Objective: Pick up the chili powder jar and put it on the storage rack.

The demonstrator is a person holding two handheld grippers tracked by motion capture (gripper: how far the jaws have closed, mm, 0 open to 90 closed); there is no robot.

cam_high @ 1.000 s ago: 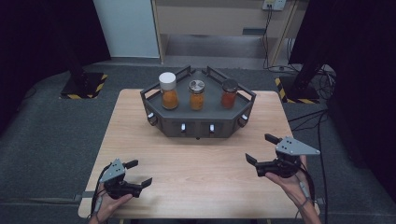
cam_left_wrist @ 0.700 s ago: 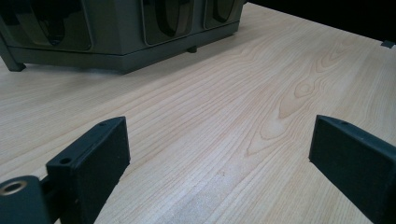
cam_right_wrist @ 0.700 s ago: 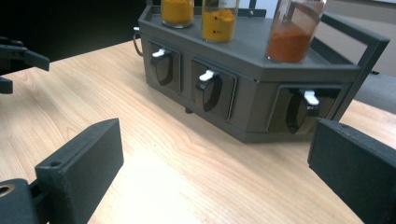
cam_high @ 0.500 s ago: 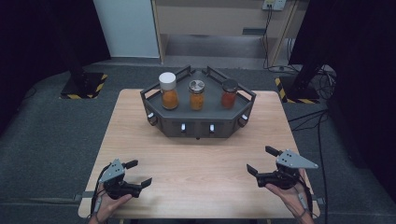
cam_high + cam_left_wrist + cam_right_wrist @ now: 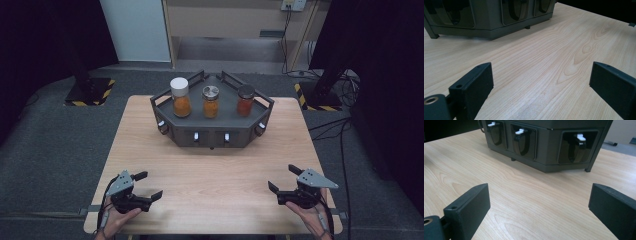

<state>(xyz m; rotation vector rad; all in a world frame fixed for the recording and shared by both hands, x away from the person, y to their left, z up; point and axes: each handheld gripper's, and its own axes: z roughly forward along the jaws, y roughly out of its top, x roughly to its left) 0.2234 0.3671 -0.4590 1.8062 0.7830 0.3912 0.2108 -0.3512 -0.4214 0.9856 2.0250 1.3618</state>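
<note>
Pale wooden bench [image 5: 215,165] carries a dark tray [image 5: 215,131] of three jars; left tool [image 5: 142,186] and right tool [image 5: 284,179], both wide and empty, sit well short of the tray, so a careless reach could topple the white-capped jar [image 5: 180,97].

— What lies ahead of the right gripper [image 5: 537,205]?
— Its two black jaws stand wide apart with bare light-wood table [image 5: 529,202] between them, holding nothing.
— And beyond?
— A dark grey stand [image 5: 546,142] sits toward the far edge of the table, well apart from the jaws. Three recessed windows face us, each with a black lever tipped in white [image 5: 580,137].
</note>
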